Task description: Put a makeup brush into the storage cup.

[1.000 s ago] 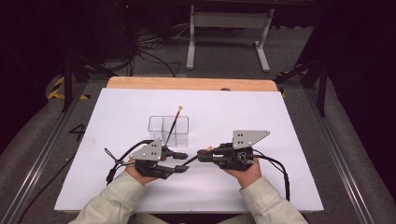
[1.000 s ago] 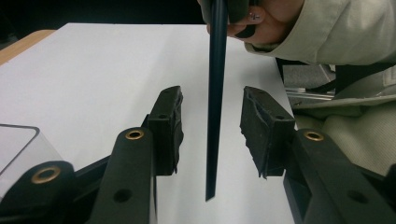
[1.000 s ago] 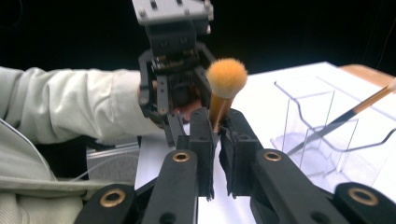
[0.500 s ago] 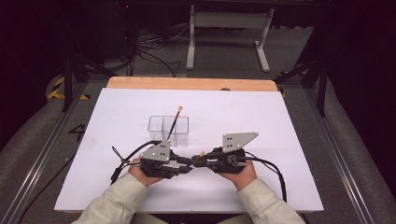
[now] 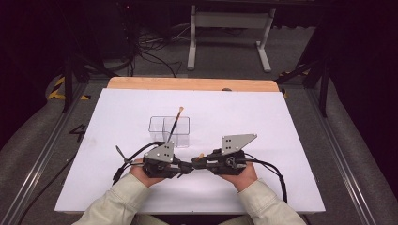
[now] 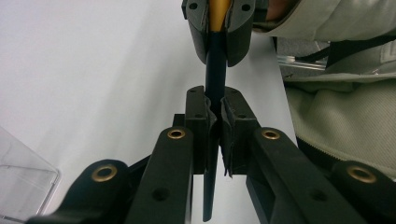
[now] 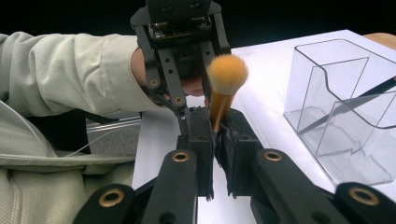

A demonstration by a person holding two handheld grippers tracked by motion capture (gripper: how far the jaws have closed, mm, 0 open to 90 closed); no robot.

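Both grippers clamp one makeup brush (image 7: pixel 223 88) between them: the left gripper (image 6: pixel 215 116) grips its dark handle, while the right gripper (image 7: pixel 215 128) pinches the gold ferrule just under the orange bristles. Beyond the grippers stands a clear acrylic organizer (image 5: pixel 170 131) with another brush (image 5: pixel 174 123) leaning inside.

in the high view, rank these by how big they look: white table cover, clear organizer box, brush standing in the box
1. white table cover, largest by far
2. clear organizer box
3. brush standing in the box, thin, though about as long as the box looks tall
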